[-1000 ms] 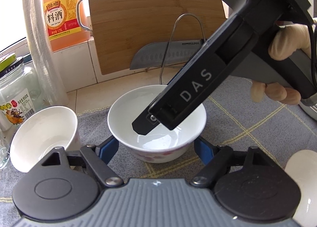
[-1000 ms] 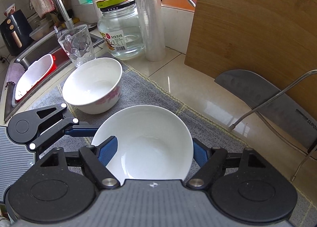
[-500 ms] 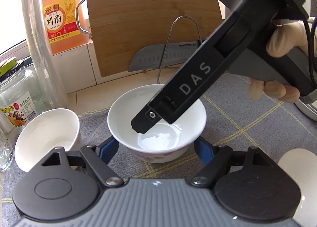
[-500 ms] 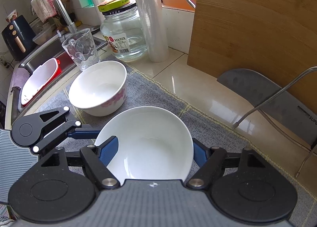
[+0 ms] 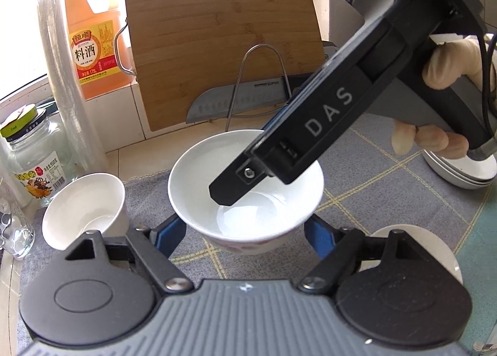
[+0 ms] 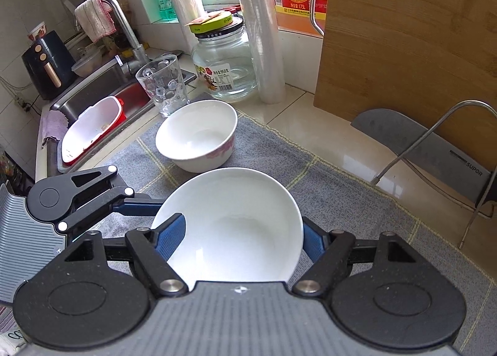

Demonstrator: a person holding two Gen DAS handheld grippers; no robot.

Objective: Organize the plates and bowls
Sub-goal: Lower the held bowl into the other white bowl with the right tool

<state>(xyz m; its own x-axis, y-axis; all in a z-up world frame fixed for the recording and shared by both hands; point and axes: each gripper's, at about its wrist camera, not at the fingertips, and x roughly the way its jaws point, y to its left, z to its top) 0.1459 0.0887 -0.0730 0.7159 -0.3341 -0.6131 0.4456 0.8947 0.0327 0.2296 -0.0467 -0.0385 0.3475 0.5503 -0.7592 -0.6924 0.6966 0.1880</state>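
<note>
A white bowl [image 5: 198,175] with a pink pattern low on its outside sits between the blue pads of my left gripper [image 5: 242,233], which is shut on its lower sides and holds it above the grey mat [image 5: 388,200]. My right gripper [image 5: 230,191] comes in from the upper right, a gloved hand on its handle, its fingertip over the bowl's inside. In the right wrist view the same bowl [image 6: 236,222] fills the span of my right gripper [image 6: 241,236], pads against its left rim and right side. The left gripper's finger [image 6: 136,204] meets the bowl's left edge.
A second patterned bowl [image 6: 195,135] stands on the mat to the left, beside a glass [image 6: 163,87] and a jar [image 6: 225,64]. A cutting board [image 5: 217,45], knife [image 5: 239,98] and wire rack [image 5: 261,82] stand behind. Stacked plates [image 5: 459,172] lie right; a sink [image 6: 102,98] lies left.
Both grippers have risen together with the bowl between them. The counter things look smaller and farther, and the stacked plates have come into the left wrist view.
</note>
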